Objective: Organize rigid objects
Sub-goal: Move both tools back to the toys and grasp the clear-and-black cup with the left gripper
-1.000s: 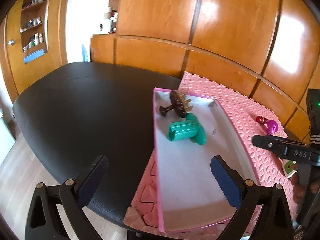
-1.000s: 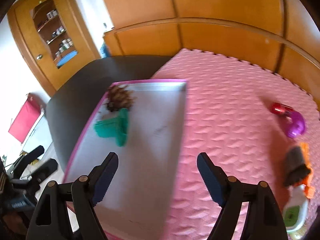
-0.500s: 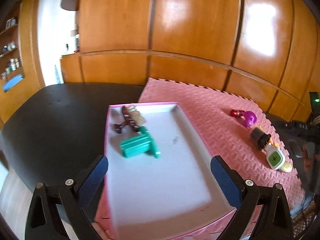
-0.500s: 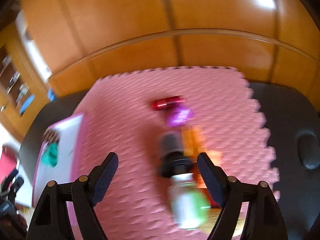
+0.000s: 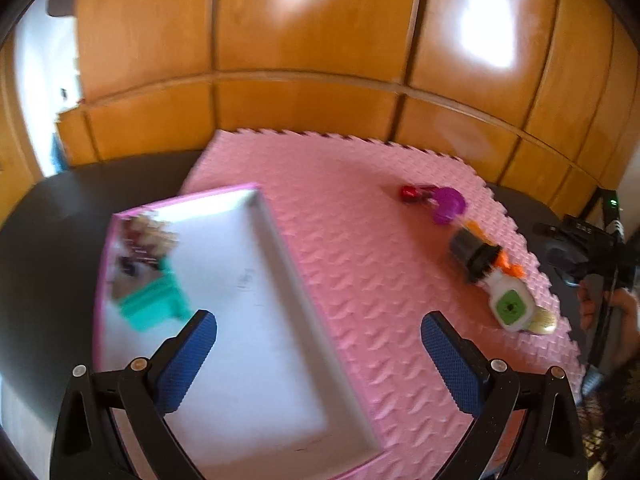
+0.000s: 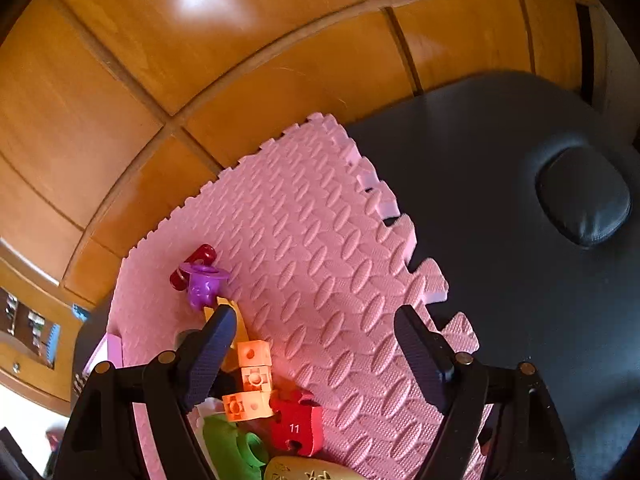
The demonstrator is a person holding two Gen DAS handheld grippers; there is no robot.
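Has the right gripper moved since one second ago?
Yes. The right gripper left the tray and now hangs open over the mat's far side, near the toys.

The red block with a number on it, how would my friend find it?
Look on the pink foam mat, near its front edge. Beside the peach cubes lies the red block. It alone has a white 11 printed on it.
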